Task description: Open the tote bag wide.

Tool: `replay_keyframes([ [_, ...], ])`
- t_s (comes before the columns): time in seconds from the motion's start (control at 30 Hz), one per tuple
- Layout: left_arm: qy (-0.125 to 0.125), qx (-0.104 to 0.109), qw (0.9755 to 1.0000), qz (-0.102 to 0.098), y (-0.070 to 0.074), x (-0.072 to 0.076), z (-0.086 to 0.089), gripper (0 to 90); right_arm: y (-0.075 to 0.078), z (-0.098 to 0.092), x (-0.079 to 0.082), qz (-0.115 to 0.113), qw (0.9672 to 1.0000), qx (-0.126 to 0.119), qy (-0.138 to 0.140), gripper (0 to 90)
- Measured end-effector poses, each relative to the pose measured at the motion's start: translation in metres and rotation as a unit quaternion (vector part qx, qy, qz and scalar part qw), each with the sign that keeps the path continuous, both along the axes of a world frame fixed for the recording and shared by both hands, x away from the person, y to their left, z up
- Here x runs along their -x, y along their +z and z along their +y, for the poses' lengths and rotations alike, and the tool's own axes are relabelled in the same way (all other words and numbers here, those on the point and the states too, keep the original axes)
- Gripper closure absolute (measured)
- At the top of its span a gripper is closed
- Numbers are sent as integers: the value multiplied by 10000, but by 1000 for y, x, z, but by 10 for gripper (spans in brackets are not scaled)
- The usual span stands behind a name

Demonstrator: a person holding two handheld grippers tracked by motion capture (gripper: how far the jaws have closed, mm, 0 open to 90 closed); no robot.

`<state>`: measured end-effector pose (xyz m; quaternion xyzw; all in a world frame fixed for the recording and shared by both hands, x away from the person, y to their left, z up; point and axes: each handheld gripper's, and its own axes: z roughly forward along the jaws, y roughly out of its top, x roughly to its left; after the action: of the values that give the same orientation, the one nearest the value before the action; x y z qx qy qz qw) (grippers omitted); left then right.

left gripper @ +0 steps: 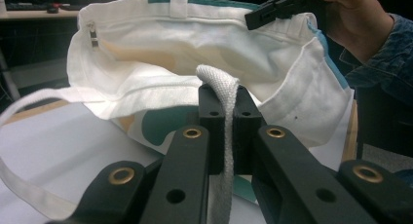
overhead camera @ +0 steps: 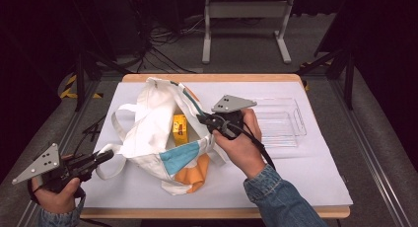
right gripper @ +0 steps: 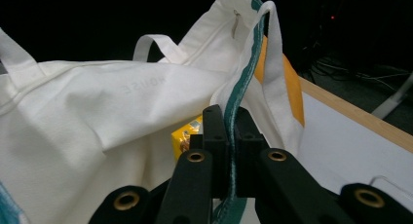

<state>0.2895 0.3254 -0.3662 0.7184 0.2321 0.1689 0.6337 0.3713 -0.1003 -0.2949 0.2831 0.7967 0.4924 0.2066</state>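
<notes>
High view: white tote bag, teal and orange patches, mouth open

A clear tray lies just to the right of the right gripper. It is flat on a white sheet. The sheet spreads out under both grippers and covers most of a wood table. The far edge of the table shows past the right gripper. Well behind that gripper, on the grey floor, stands a white metal stand. Black cables lie on the floor to the left of the stand. Far behind the left gripper, yellow and black tape marks the floor.
</notes>
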Motion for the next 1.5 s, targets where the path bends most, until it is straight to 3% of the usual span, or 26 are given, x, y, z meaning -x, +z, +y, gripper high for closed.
replay_keyframes([
  [0.47, -150, -190, 9997, -74, 4, 3, -8, 868, -19, -36, 9, 74, 9984, -196, -531, 872],
  [0.7, -208, -305, 9993, -48, 3, 3, -11, 869, -30, -39, 12, 136, 9977, -56, -667, 873],
  [1.23, -241, -476, 9978, 405, -16, -13, -4, 869, -85, -32, 3, 615, 9944, 168, -846, 873],
  [1.33, -243, -546, 9967, 542, -20, -15, -3, 868, -94, -30, 2, 709, 9934, 307, -849, 872],
  [1.5, -272, -508, 9967, 579, -22, -17, -3, 866, -111, -24, 2, 845, 9918, 500, -824, 872],
])
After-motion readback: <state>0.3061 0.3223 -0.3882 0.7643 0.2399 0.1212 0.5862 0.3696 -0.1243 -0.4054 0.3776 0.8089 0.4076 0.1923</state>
